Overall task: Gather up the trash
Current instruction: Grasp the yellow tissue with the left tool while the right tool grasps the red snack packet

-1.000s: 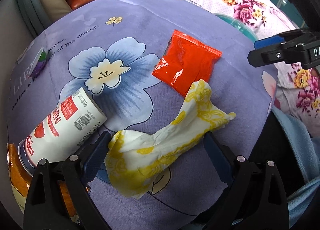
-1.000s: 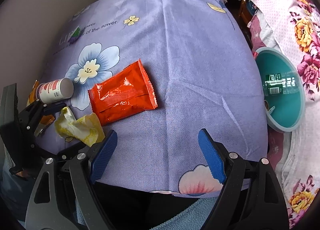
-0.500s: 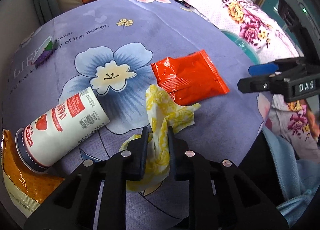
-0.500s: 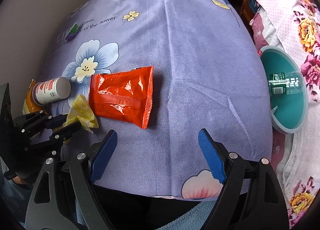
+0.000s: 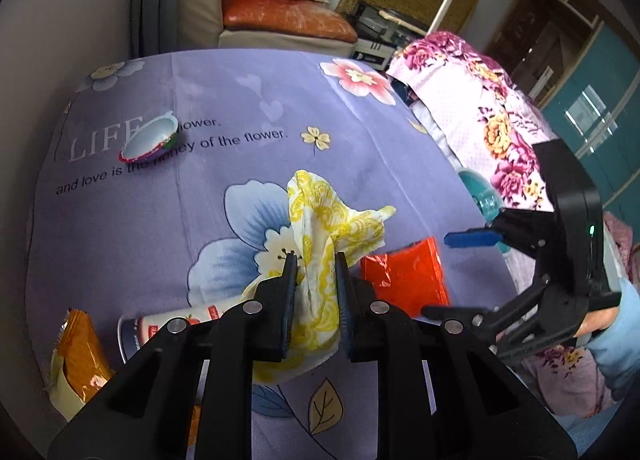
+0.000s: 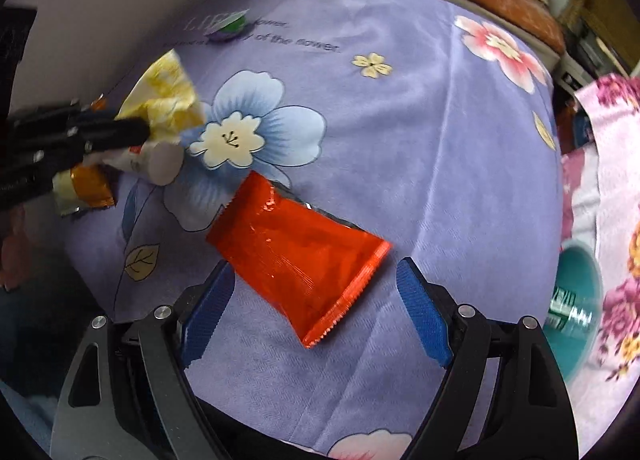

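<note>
The left tongs (image 5: 314, 260) have just closed on the crumpled yellow napkin (image 5: 332, 220): a second ago it lay on the cloth between wide-spread jaws, and now the pads pinch its middle and it hangs clear of the surface, loose ends flaring above the tips. The right tongs (image 6: 316, 300) stand wide open and hold nothing; their blue pads (image 6: 420, 308) now straddle the near end of the red snack packet (image 6: 296, 256), which a second ago lay further off to one side.

The worktop (image 5: 224, 92), under a purple flowered cloth, carries the rest. A teal bin (image 6: 576, 300) sits off its right edge, low beside a pink floral cover, with a bottle already in it. The red packet lies flat near the front edge. A white drink can (image 6: 160, 164) lies on its side toward the left edge, under the lifted napkin, with an orange wrapper (image 5: 80, 356) just beside it. A small empty cup (image 5: 152, 138) sits tilted near the far left corner.

So one piece of trash looks secured and ready to be carried across to the bin, and the packet appears lined up as the next pick; the can, wrapper and cup remain uncollected.
</note>
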Demonstrator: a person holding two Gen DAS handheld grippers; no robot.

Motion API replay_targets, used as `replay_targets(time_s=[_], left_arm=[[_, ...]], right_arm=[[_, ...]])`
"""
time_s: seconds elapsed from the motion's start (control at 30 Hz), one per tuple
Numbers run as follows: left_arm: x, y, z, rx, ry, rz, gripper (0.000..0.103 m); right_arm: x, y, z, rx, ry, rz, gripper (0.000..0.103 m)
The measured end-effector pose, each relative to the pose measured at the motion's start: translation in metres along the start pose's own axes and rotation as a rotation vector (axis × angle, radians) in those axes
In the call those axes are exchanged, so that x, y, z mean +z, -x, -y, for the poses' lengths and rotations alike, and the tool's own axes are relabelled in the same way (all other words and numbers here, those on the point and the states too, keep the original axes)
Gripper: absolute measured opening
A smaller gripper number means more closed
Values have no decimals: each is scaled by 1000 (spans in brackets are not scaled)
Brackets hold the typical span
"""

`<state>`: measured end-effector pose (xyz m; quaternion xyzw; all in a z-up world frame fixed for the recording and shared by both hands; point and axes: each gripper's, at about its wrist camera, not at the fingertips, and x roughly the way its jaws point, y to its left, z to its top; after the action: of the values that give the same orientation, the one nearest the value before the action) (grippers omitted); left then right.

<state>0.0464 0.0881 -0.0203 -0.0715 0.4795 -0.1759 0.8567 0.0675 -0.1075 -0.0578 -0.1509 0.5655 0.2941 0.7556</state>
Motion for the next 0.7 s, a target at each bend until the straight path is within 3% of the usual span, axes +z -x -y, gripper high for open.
replay_targets(time_s=[0.13, 0.23, 0.3, 0.43, 0.5, 0.6, 0.7], left_arm=[[9, 0, -16, -4, 61, 18, 19], [9, -1, -24, -10, 93, 18, 19], [9, -4, -28, -11, 105, 13, 19], [7, -10, -29, -11, 124, 0, 19], [8, -12, -28, -11, 124, -1, 19], [11, -14, -23, -9, 115, 0, 19], [14, -15, -13, -11, 102, 1, 19]], right_arm=[[11, -22, -19, -10, 191, -67, 79], [14, -37, -20, -43, 250, -110, 79], [16, -45, -16, -39, 270, -138, 81], [23, -43, -2, 14, 234, -100, 83], [25, -37, 8, 71, 183, -76, 64], [25, -26, 26, 134, 75, -42, 42], [20, -10, 46, 167, -47, 10, 33]])
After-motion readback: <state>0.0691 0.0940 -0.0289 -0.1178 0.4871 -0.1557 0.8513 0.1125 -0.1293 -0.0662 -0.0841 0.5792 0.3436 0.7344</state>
